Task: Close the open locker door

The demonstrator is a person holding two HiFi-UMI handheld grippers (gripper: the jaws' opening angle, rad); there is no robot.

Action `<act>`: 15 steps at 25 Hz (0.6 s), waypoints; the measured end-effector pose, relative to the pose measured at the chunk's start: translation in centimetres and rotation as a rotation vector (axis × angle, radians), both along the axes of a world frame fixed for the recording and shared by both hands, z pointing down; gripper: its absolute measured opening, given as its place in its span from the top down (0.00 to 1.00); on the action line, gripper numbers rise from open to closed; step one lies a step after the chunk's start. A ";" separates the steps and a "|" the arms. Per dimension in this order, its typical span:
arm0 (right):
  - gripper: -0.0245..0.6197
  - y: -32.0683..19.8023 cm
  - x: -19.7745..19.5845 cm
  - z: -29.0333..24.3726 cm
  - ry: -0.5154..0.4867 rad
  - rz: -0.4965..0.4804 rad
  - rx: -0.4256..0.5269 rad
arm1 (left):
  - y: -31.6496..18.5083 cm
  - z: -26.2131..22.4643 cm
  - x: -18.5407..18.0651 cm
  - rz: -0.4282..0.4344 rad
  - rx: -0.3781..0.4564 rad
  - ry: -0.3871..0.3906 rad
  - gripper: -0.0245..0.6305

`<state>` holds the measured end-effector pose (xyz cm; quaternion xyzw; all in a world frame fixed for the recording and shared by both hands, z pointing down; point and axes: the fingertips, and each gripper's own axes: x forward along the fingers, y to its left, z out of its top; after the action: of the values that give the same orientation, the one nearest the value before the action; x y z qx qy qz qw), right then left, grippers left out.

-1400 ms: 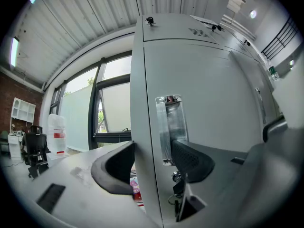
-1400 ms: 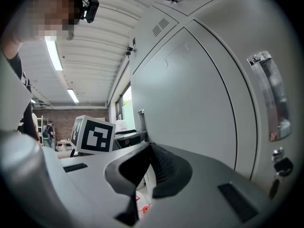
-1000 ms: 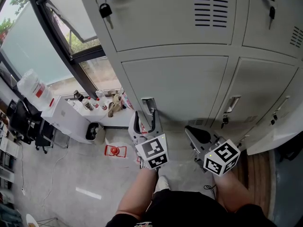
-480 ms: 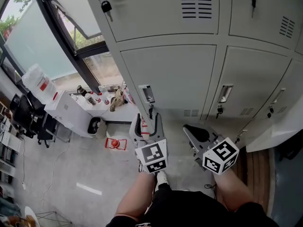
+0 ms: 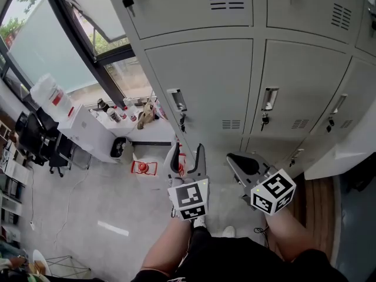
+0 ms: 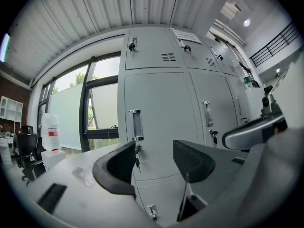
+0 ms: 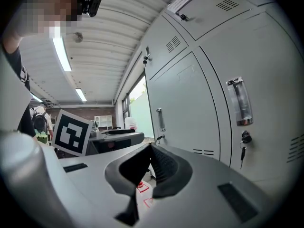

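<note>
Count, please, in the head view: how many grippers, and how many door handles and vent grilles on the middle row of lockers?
Grippers: 2, the left gripper and the right gripper
Door handles: 3
Vent grilles: 3
Total: 8

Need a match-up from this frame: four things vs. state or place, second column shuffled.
1. left gripper
2. right gripper
3. white jug
4. red item

a. lies on the floor
b. jaws together, nothing held
c. stands on the white cabinet
d. jaws apart, nothing between them

Pairs: 1-d, 2-b, 3-c, 4-a
</note>
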<state>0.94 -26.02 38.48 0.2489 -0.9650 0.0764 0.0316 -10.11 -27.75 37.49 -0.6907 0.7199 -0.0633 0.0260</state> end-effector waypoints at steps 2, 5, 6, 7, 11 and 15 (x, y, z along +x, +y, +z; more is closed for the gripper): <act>0.88 0.4 0.2 0.2 -0.003 0.003 -0.004 | 0.7 0.0 0.5 0.014 -0.001 -0.002 0.59; 0.88 0.9 0.2 0.6 -0.005 0.007 -0.012 | 1.6 0.0 1.0 0.033 0.001 -0.001 0.59; 0.88 1.0 0.1 0.7 -0.005 0.007 -0.015 | 1.8 0.0 1.0 0.040 0.002 -0.001 0.59; 0.88 1.1 -0.1 0.8 -0.006 0.008 -0.017 | 2.1 0.0 1.0 0.046 0.002 0.000 0.59; 0.88 1.3 -1.0 0.9 -0.010 0.017 -0.024 | 3.0 0.1 0.8 0.079 -0.005 0.006 0.59; 0.88 1.9 -2.4 1.0 -0.013 0.036 -0.029 | 4.3 0.3 -0.1 0.120 -0.017 0.014 0.59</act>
<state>-1.43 -24.10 39.45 0.2651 -0.9594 0.0925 0.0277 -10.18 -23.48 37.76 -0.7334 0.6766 -0.0630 0.0190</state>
